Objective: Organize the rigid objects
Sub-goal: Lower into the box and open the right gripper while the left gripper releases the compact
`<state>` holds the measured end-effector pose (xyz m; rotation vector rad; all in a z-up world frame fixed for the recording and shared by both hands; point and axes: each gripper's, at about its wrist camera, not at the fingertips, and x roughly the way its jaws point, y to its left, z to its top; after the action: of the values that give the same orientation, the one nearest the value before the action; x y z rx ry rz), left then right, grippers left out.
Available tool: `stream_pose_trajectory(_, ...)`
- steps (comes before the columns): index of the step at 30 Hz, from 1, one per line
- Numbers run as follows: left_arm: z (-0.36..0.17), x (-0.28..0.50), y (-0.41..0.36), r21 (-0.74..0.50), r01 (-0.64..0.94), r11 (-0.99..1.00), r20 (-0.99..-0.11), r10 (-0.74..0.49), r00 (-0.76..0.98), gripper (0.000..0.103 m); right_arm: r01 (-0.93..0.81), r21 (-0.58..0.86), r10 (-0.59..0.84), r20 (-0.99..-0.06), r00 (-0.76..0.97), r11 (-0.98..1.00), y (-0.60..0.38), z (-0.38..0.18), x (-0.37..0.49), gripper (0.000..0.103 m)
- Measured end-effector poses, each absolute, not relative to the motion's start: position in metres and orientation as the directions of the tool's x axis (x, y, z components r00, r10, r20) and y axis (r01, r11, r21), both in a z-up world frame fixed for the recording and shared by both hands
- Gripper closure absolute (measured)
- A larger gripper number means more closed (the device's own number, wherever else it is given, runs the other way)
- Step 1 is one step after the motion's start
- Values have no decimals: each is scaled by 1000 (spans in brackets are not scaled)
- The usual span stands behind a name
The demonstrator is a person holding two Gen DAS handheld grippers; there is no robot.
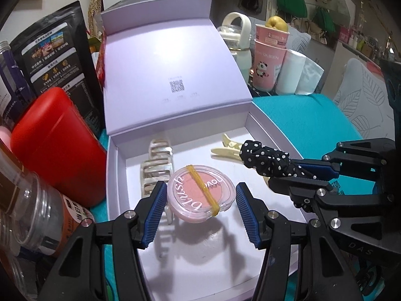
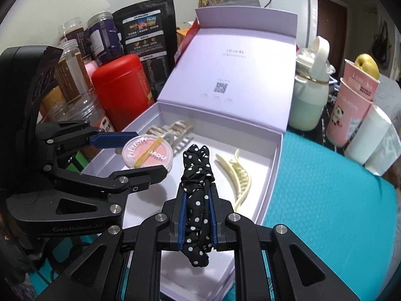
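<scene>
Both tools hang over the open lilac cardboard box (image 2: 272,165): the left tool (image 1: 200,200) clamps the round pink blush compact (image 1: 200,195) (pads on its rim), the right tool (image 2: 196,215), jaws pinched tight, grips the black polka-dot scrunchie (image 2: 196,188) pointing far, nearer the cream plastic hair clip (image 2: 235,178).

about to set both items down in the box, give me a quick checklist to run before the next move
1. Left gripper grips the blush compact: ok, pads on both sides in the right wrist view.
2. Right gripper shut on the polka-dot scrunchie: ok.
3. Lavender box lid open: ok, standing upright.
4. Bare floor under the compact: cannot tell; the pearly claw clip lies close beside it.
5. Bare floor under the scrunchie: ok, though the cream hair clip lies just beside it.
6. Grippers apart from each other: ok, but close.
</scene>
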<state>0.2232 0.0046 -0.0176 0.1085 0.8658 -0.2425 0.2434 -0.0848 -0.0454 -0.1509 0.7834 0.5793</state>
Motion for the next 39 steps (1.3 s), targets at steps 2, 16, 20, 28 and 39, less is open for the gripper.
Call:
stream_pose_trajectory(2, -23, 225, 3, -3, 258, 966, -776, -165, 609, 47, -543, 84, 432, -710, 556, 836, -85, -49, 244, 88)
stream_pose_trajectory(16, -30, 236, -7, 70, 268, 961, -769, -119, 628, 47, -523, 60, 398, -725, 563, 850, -86, -59, 251, 88)
stream_pose_trajectory(20, -29, 242, -6, 74, 261, 962, -762, -114, 637, 47, -519, 58, 394, -725, 566, 853, -84, -61, 253, 88)
stream_pose_trajectory(28, -33, 250, -14, 150, 258, 954, -753, -59, 655, 47, -511, 45, 370, -743, 557, 859, -79, -71, 262, 87)
stream_pose_trajectory(39, -34, 245, -14, 143, 261, 955, -754, -66, 653, 47, -487, 96, 382, -756, 532, 868, -80, -72, 261, 85)
